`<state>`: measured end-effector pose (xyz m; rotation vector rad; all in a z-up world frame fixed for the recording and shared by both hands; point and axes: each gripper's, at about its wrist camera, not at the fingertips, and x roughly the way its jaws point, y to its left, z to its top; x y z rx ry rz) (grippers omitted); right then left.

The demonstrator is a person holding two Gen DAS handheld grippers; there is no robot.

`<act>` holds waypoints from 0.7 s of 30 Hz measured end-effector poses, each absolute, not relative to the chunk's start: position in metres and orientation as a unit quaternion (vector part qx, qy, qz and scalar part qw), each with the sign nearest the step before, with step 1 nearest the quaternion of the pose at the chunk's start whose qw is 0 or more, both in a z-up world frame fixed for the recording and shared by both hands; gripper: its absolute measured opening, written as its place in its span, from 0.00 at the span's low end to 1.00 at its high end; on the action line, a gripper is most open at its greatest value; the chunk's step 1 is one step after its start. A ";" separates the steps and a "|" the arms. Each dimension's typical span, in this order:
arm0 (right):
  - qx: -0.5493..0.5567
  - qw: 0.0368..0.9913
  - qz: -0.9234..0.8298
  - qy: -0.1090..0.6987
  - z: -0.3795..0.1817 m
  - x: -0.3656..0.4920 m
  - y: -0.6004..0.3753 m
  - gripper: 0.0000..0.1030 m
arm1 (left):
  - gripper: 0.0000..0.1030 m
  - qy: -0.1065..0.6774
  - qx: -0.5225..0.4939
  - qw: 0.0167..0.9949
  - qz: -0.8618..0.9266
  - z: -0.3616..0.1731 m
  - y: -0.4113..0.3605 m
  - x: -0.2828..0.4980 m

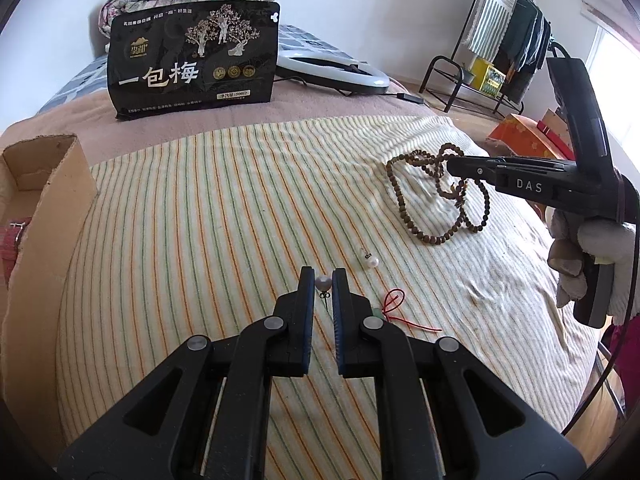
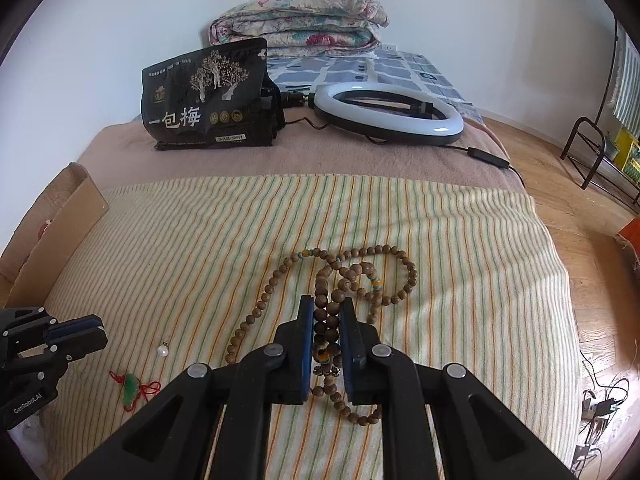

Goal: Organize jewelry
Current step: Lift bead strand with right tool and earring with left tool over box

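Left wrist view gives me the pearl earring (image 1: 323, 283) pinched at the tips of my left gripper (image 1: 322, 280), its post pointing back toward the camera, long axis along the fingers. A second pearl earring (image 1: 370, 261) lies loose on the striped blanket (image 1: 200, 220) at about 1 o'clock from those tips, and the red cord of a jade pendant (image 1: 394, 307) curls at roughly 3 o'clock.

On the right wrist feed my right gripper (image 2: 327, 320) is clamped on a bunch of strands of the wooden bead necklace (image 2: 360, 276). The bunch runs lengthwise between the 2 pads, and the free loops spill onto the blanket toward 12 and 1 o'clock, with 1 loop trailing under the fingers at 6. From the left camera, I see that same gripper at 2 o'clock, held by a hand in a pale glove (image 1: 580, 248).

The blanket is cream with thin orange and green stripes, spread over a bed with a dusty-pink cover (image 2: 360, 160). At 10 o'clock in both views an open cardboard box (image 1: 44, 184) sits at the bed edge. Toward 12 a black snack bag (image 2: 208, 100) stands upright, a ring light (image 2: 388, 116) lies flat beside it, and a folded floral quilt (image 2: 300, 20) rests against the white wall. A clothes rack (image 1: 504, 40) stands on the wooden floor at 2 o'clock.
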<state>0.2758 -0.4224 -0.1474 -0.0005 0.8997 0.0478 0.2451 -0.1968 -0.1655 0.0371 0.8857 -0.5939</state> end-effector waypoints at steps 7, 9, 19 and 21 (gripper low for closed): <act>-0.003 0.911 0.023 0.411 -0.115 0.261 -0.417 0.09 | 0.06 0.402 0.012 0.872 -0.280 -0.141 -0.186 0.236; -0.005 0.915 0.025 0.404 -0.105 0.256 -0.414 0.09 | 0.06 0.396 0.011 0.875 -0.279 -0.135 -0.182 0.232; -0.027 0.929 0.038 0.367 -0.052 0.229 -0.392 0.09 | 0.06 0.363 0.007 0.891 -0.274 -0.094 -0.161 0.209; -0.032 0.931 0.041 0.361 -0.041 0.224 -0.386 0.09 | 0.06 0.356 0.007 0.894 -0.272 -0.086 -0.156 0.204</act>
